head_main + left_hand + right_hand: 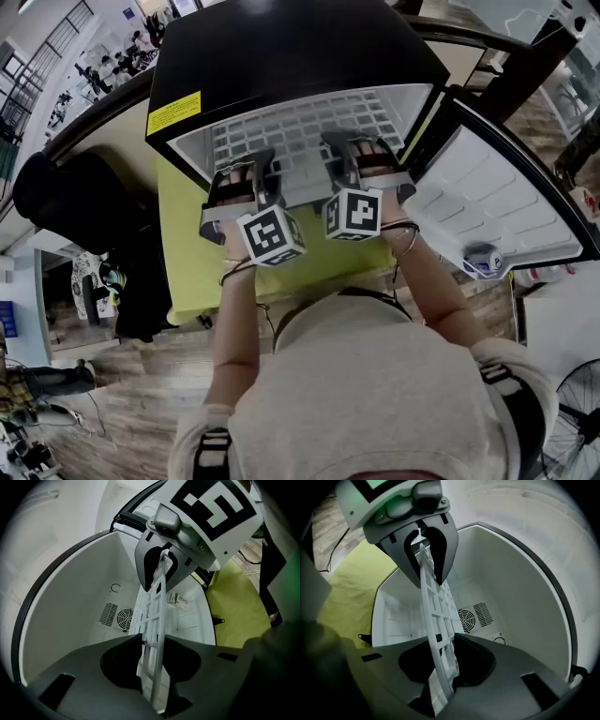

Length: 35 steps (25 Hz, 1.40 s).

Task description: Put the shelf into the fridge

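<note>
The black fridge (281,47) stands open on the green surface (187,262), back from its near edge. The white shelf (300,131) lies inside it, with its front edge at the opening. The left gripper (251,169) and right gripper (342,150) have that edge between loose, parted jaws. I think both should slide straight back together, so the shelf does not tip or get dragged out.

Soft, even indoor light is filling the head view; the glossy black fridge top (300,56) is reading dark while the white plastic fridge interior (192,150) is glowing pale. Both gripper views are bending strongly, vignetting to black at the corners, with shadowed, blurry foregrounds.
</note>
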Each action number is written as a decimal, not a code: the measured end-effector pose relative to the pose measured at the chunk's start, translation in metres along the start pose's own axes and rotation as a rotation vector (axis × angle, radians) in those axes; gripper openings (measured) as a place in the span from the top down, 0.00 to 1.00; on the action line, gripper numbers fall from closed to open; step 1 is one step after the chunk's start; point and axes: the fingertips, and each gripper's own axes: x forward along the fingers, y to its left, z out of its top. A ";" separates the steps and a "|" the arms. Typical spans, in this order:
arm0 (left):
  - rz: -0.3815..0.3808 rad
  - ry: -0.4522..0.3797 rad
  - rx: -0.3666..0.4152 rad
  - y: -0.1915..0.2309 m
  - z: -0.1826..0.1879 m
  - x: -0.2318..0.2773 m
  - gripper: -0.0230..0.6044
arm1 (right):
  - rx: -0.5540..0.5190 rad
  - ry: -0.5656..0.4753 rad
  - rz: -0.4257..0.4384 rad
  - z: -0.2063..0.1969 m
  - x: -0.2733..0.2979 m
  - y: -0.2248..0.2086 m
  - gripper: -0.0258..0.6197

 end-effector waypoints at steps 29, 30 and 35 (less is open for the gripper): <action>0.002 -0.012 -0.149 -0.008 0.008 -0.037 0.87 | 0.097 -0.069 -0.002 0.006 -0.044 0.007 0.83; 0.003 -0.012 -0.149 -0.008 0.008 -0.037 0.87 | 0.100 -0.069 -0.002 0.006 -0.044 0.007 0.83; 0.004 0.000 -0.131 -0.008 0.007 -0.037 0.87 | 0.125 -0.070 0.012 0.007 -0.043 0.007 0.84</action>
